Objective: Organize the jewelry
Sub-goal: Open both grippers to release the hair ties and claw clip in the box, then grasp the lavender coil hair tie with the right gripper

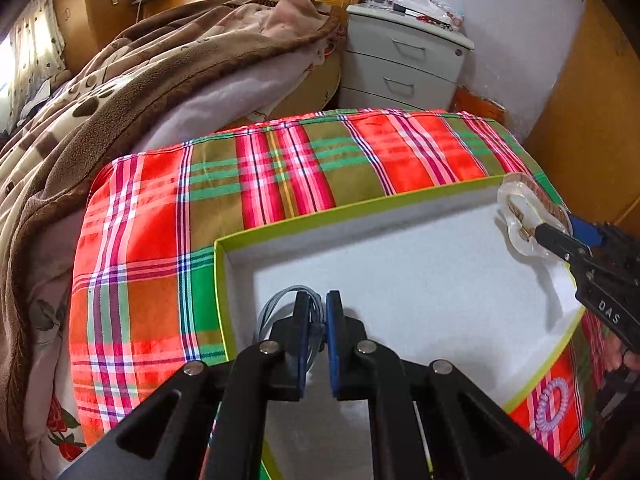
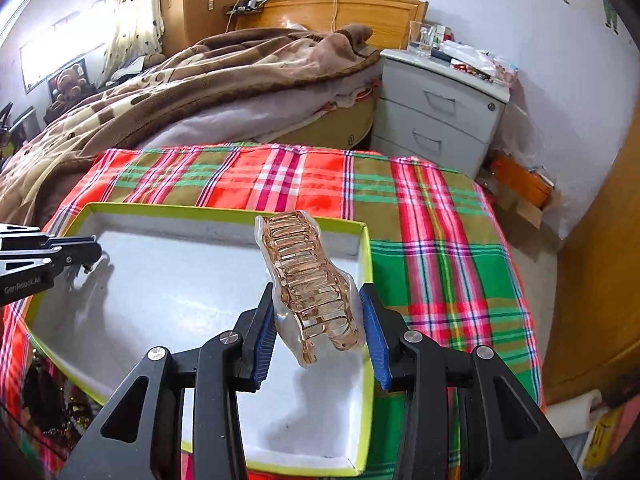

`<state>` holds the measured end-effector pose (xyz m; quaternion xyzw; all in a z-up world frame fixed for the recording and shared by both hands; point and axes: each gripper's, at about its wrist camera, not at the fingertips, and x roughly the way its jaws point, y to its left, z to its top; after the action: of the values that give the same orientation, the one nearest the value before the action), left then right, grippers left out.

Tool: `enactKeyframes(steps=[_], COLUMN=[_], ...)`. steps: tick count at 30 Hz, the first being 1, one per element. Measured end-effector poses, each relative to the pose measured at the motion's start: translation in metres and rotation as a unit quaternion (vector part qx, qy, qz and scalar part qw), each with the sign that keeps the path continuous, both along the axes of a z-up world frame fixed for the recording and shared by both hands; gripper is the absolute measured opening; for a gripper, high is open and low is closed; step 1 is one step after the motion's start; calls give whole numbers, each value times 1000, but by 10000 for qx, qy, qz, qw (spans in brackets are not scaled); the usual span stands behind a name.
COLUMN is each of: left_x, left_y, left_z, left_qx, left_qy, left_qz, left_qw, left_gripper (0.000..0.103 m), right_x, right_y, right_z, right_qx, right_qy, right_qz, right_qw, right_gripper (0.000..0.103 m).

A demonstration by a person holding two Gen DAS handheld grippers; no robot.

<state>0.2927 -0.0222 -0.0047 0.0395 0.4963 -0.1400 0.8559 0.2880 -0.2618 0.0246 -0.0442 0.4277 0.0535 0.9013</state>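
A shallow box point(image 1: 360, 205) with a lime green rim and white lining lies on a plaid cloth; it also shows in the right wrist view point(image 2: 366, 264). My left gripper point(image 1: 318, 304) is shut on a thin grey hair tie point(image 1: 276, 306) over the box's left end. My right gripper point(image 2: 318, 304) is shut on a clear amber claw hair clip point(image 2: 310, 280) and holds it above the box's right end. In the left wrist view the clip point(image 1: 528, 216) and right gripper point(image 1: 560, 240) are at the box's right corner.
A purple spiral hair tie point(image 1: 552, 404) lies on the plaid cloth point(image 1: 280, 168) right of the box. Dark beaded items point(image 2: 52, 396) lie left of the box. A bed with a brown blanket point(image 2: 180, 92) and a grey nightstand point(image 2: 440, 116) stand behind.
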Motion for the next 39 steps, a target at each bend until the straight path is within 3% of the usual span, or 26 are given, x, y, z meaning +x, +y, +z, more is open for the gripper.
enactKeyframes(steps=[15, 20, 25, 39], left_x=[2, 2, -2, -43], left_y=[2, 6, 12, 34], left_z=[-8, -7, 0, 35], left_qx=[-164, -269, -463, -1154], left_qy=[172, 193, 139, -196], left_qz=[88, 92, 125, 141], left_qw=[9997, 9994, 9988, 9930], left_gripper=[11, 27, 38, 48], right_x=[4, 5, 2, -43], right_y=[5, 5, 3, -6], right_z=[-5, -5, 1, 34], right_qx=[-168, -148, 35, 491], right_qy=[-5, -30, -150, -764], right_qz=[2, -26, -14, -55], right_qw=[9999, 9999, 9999, 9959], right_gripper=[41, 42, 52, 56])
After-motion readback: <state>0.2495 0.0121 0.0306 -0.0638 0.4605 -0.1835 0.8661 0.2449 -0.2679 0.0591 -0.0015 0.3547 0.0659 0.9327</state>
